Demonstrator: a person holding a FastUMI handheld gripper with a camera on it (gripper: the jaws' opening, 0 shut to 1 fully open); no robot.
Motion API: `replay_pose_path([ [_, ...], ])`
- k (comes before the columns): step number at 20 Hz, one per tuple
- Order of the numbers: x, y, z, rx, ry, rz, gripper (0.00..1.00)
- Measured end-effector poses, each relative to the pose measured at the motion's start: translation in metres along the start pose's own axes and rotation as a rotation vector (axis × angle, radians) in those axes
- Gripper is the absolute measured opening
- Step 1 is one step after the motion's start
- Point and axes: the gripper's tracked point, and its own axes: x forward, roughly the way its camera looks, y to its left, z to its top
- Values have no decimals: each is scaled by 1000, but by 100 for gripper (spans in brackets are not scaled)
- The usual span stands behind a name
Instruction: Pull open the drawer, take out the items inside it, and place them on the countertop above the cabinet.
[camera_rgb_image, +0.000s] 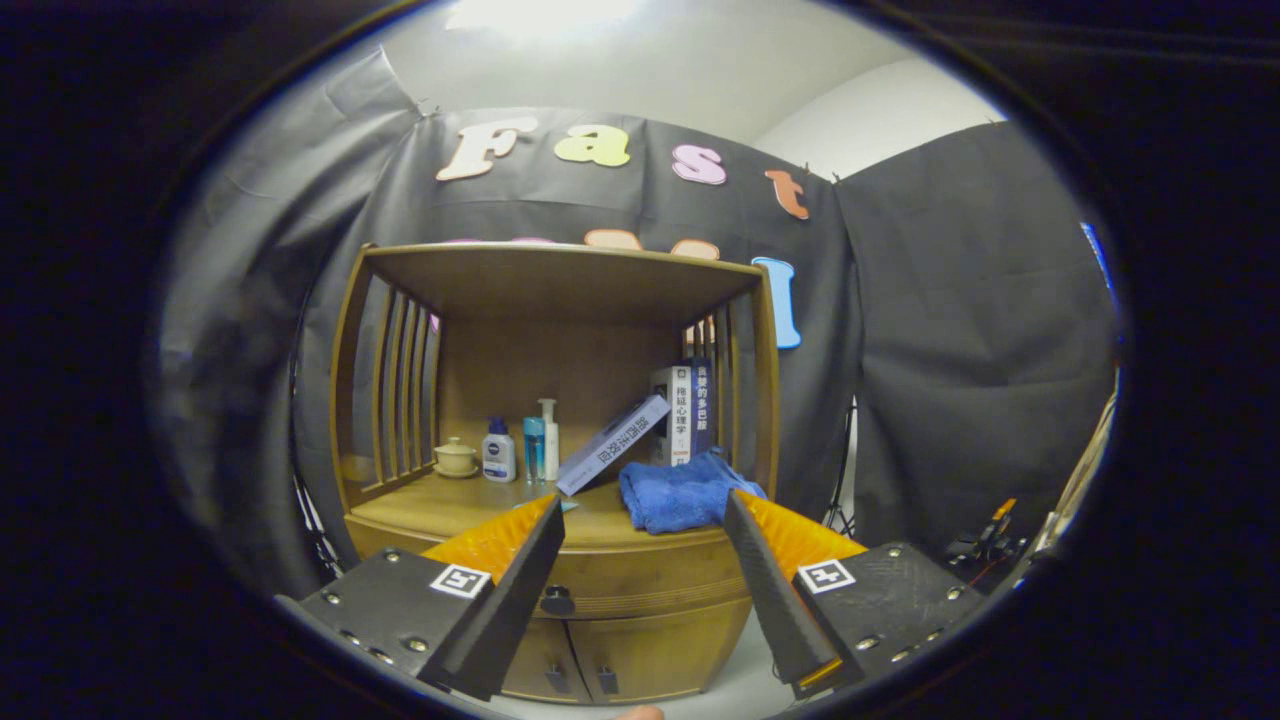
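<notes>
Hand-held gripper (640, 520) held wide, empty, aimed at wooden cabinet (560, 620). Closed drawer (640, 580) seen between the fingers, its dark knob (556, 600) just beside the left finger. Beyond the fingertips on the worktop (450, 505): folded blue towel (680, 495), leaning book (612, 443), bottles (520, 450), small lidded cup (456, 457).

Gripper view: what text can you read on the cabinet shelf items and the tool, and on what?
Leaning book: Chinese spine title, too blurred to quote.
Upright books: Chinese spine titles, too small to quote.
White bottle: logo too small to read.
Tool, open, short of the drawer knob: square marker tags, no words.
</notes>
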Motion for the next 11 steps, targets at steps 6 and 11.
replay_pose_path([
  [6,0,-3,-2,8,3,1,96],
  [11,-4,-33,3,-19,1,-47,96],
])
